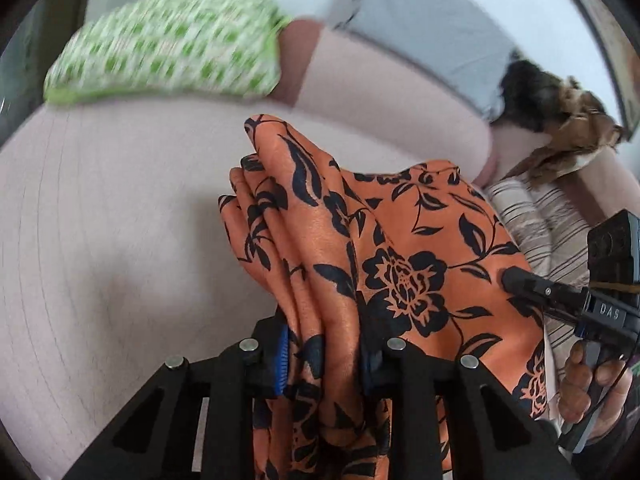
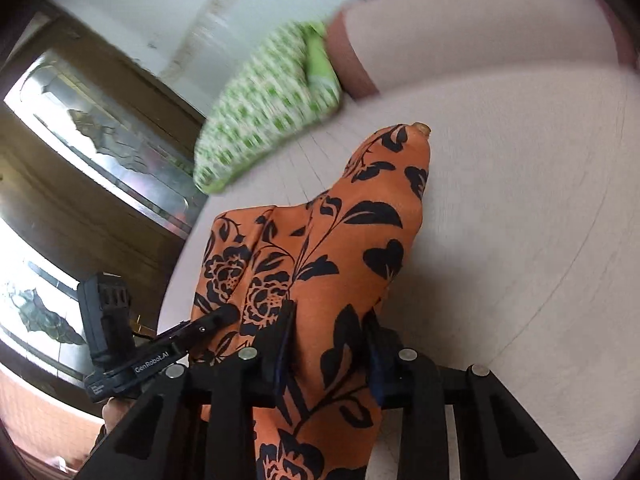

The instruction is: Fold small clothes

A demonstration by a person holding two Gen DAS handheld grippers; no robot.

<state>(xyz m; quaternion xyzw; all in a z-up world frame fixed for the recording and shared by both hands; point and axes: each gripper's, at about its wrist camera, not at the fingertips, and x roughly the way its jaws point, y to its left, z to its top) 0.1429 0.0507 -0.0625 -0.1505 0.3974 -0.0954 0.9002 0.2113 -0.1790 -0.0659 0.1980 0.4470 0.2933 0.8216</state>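
**Orange floral cloth pinched by both grippers**

Orange cloth with black flowers is clamped between the left gripper pads and likewise the right gripper, bunched and lifted over the pale pink bed sheet. Beyond it: green-checked pillow, blurred. Right side: striped fabric, brown patterned garment. Cloth folds block most of the forward view.

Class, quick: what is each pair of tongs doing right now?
Left tongs: closed on the orange floral cloth.
Right tongs: closed on the same cloth.
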